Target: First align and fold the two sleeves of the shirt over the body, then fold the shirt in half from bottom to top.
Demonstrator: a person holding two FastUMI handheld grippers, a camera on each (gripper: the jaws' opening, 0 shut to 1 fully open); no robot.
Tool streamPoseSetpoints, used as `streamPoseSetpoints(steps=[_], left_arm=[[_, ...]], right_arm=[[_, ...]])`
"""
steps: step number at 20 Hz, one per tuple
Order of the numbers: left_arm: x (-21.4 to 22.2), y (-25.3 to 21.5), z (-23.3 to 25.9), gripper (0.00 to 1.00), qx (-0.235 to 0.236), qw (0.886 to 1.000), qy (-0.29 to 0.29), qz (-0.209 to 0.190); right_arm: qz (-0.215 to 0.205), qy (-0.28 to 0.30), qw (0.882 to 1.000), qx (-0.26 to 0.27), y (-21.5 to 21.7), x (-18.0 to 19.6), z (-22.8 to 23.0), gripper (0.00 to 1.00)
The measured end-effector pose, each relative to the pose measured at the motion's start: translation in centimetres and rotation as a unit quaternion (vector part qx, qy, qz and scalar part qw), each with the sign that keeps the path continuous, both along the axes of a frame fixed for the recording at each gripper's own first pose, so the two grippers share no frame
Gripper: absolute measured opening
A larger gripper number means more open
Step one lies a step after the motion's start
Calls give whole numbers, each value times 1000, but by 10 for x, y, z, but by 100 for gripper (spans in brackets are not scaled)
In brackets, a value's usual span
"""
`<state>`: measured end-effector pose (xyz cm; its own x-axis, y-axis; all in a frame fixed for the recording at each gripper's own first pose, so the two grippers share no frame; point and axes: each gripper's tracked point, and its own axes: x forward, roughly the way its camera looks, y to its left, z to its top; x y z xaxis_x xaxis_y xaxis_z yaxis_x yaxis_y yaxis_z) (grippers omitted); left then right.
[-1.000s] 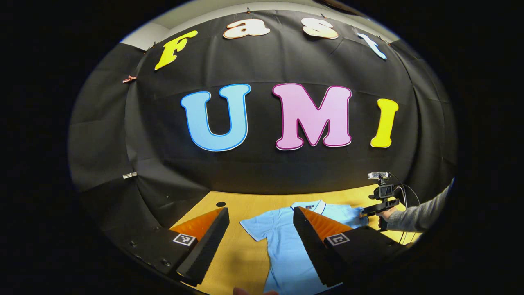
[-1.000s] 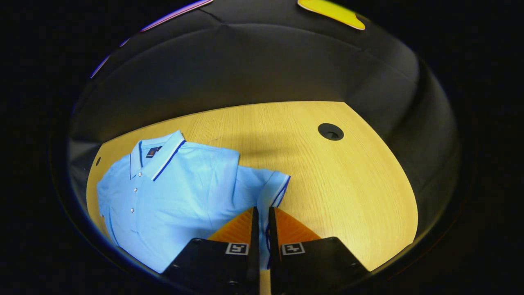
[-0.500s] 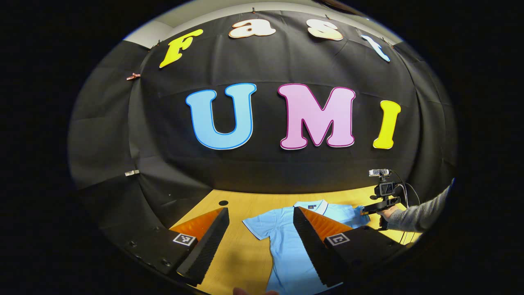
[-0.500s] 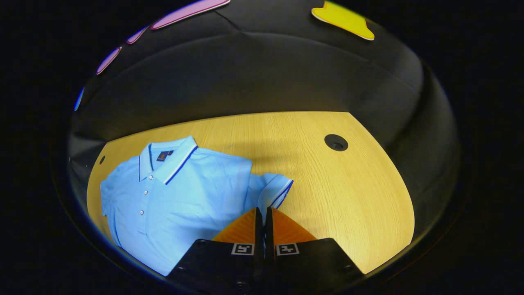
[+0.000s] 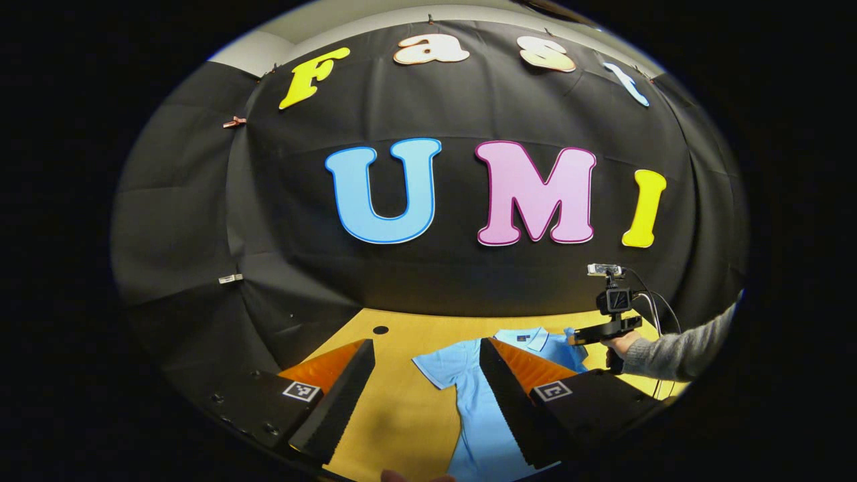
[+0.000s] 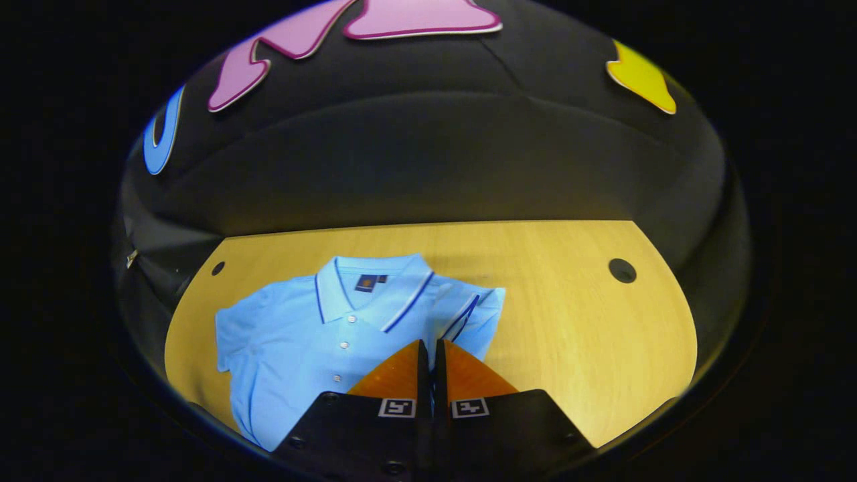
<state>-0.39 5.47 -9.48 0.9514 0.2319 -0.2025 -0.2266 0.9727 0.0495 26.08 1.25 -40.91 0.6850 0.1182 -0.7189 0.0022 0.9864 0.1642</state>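
Right gripper [image 6: 428, 348] fingers pinched together on the sleeve [image 6: 477, 309], drawn over the light-blue shirt [image 6: 301, 348] lying on the table [image 6: 589, 335]. Left gripper [image 5: 426, 361] fingers spread wide, holding nothing.

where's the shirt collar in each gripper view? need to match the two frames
Left gripper view: collar low, right of centre, just past the left gripper's right finger, beside the far right gripper.
Right gripper view: collar centre-left, above the right gripper's fingertips.
Shared landmark: the round hole in the table, on the shirt's unfolded-sleeve side.
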Motion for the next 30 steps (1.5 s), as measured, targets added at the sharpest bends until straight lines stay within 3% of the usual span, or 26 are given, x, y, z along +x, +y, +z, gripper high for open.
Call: streamPoseSetpoints(steps=[8,16,20,23,26,29,30], left_arm=[[-21,25,0,99,3,1000,2,30],[-30,38,-4,100,-2,999,6,47],[-30,40,-2,97,-3,999,3,47],[-29,42,-2,100,-5,999,1,47],[-29,43,1,100,-4,999,-2,47],[-28,44,1,100,-3,999,-2,45],[-28,45,2,99,-3,999,-2,44]], right_arm=[[77,27,997,-1,77,-14,-22,5],[119,56,991,-15,106,-28,-46,5],[120,61,990,-28,106,-32,-53,5],[122,63,990,-27,108,-35,-52,19],[119,59,991,-23,111,-34,-49,23],[113,39,993,-17,112,-28,-42,92],[109,32,993,-14,112,-27,-37,90]])
